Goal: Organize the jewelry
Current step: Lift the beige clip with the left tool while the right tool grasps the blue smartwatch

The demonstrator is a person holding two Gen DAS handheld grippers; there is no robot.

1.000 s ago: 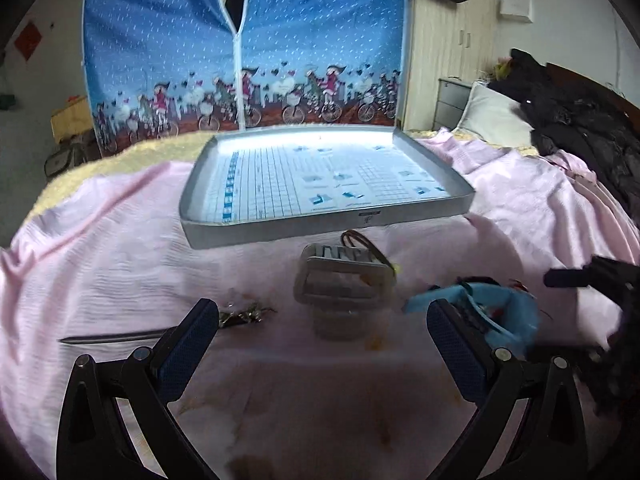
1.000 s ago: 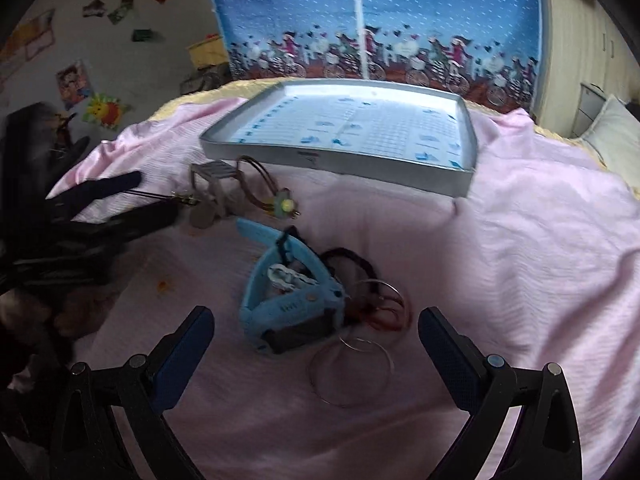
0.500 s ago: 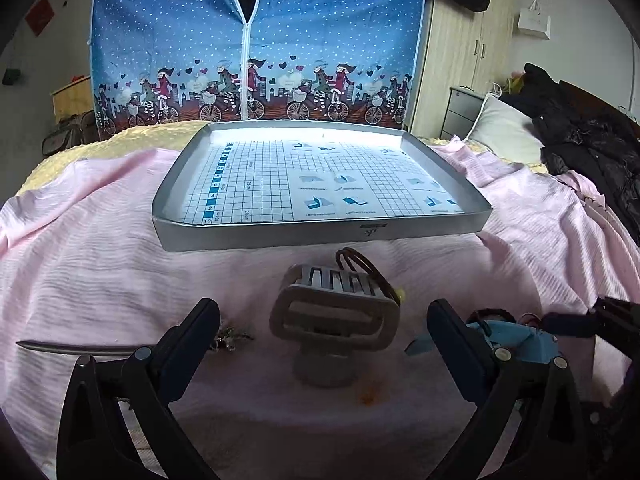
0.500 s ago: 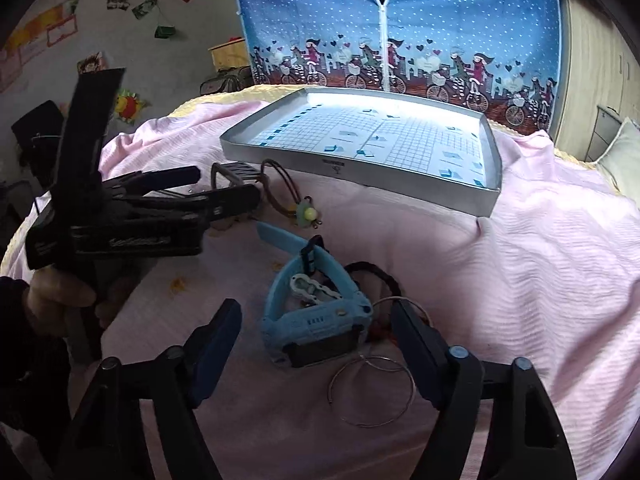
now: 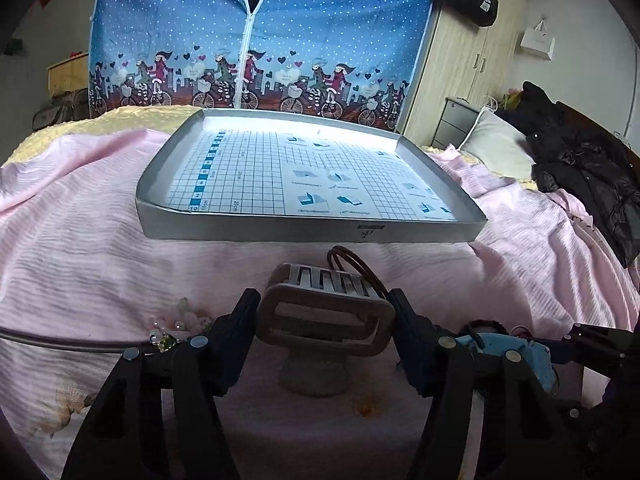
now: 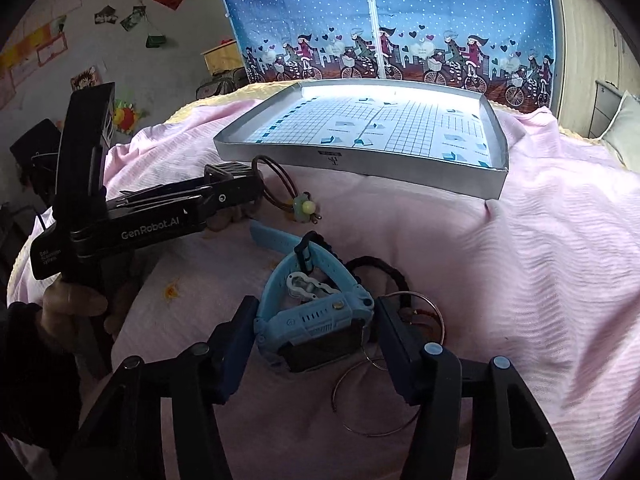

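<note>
Pink ribbed bedding [image 5: 100, 240] covers the whole work surface, with a blue bicycle-print fabric wardrobe [image 5: 260, 32] behind it. Straight ahead of both sets of jaws lies a shallow silver tray lined with gridded paper [image 5: 304, 232], nothing in it. The left gripper [image 5: 323, 322] has its blue pads on either side of a beige rectangular hair clip with a metal comb [image 5: 324, 316] — touching it on both sides, apparently clamped. Just left of those jaws sit a pale beaded hair ornament [image 5: 176, 326] and a thin grey metal stick [image 5: 60, 340]. The right gripper [image 6: 314, 334] flanks a light blue chunky plastic watch [image 6: 314, 316], pads at its sides; whether they press it I cannot tell. Thin metal ring bangles [image 6: 376, 400] lie just right of the watch, and a brown hair tie with a green bead [image 6: 302, 206] lies beyond it.
</note>
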